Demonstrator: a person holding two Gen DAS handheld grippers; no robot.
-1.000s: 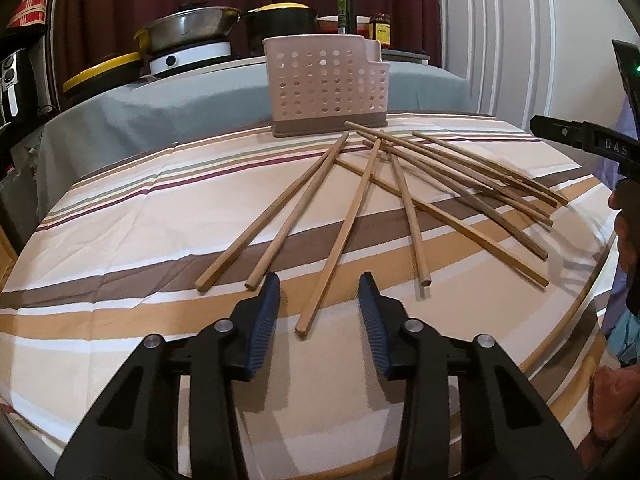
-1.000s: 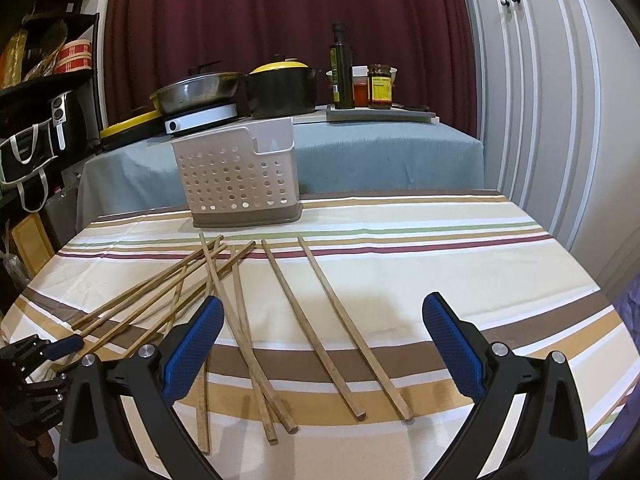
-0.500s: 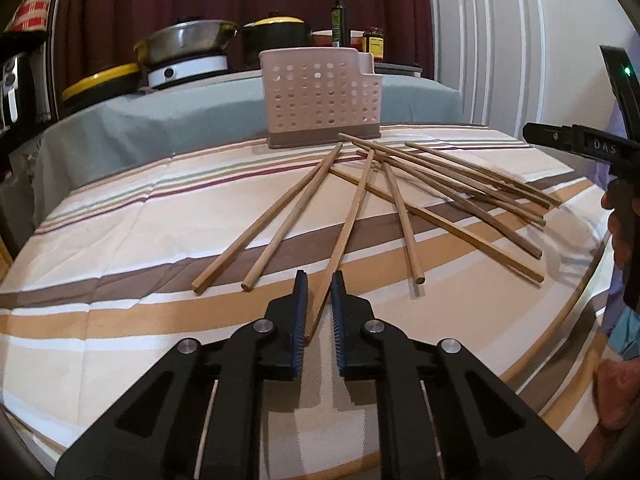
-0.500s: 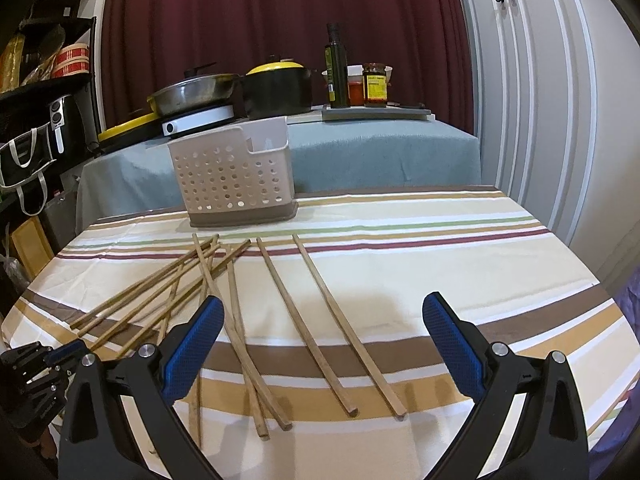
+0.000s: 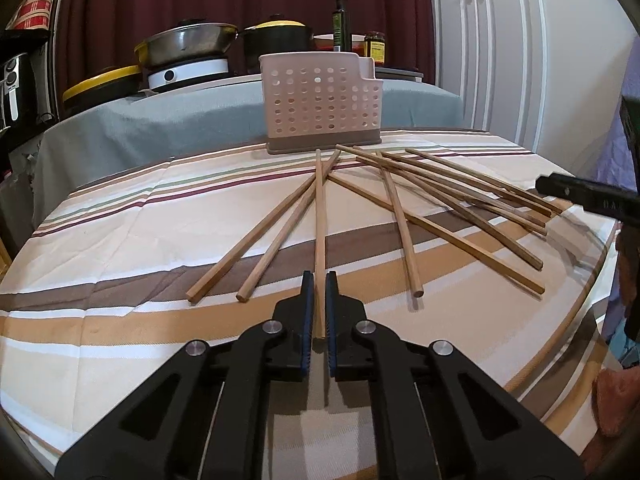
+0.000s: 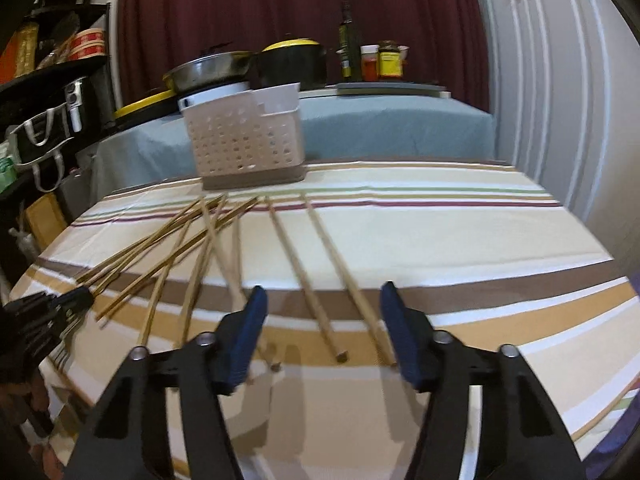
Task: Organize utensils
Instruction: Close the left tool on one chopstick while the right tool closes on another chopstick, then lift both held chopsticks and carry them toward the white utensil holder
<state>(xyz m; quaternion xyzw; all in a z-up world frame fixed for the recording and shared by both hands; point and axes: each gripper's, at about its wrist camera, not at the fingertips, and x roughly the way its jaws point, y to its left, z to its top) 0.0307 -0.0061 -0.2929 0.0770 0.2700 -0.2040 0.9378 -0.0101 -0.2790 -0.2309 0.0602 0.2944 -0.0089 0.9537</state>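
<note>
Left wrist view: left claw (image 5: 319, 312) at lower centre, clamped on near end of one chopstick (image 5: 319, 220); stick's tip hidden between pads. Loose chopsticks (image 5: 404, 224) fanned across striped worktop (image 5: 120, 240), perforated holder (image 5: 320, 100) at upper centre. Right wrist view, blurred: left claw's body cut off at left edge; right claw (image 6: 322, 330) at lower centre, spread wide, nothing held, two stick ends seen between its pads.
</note>
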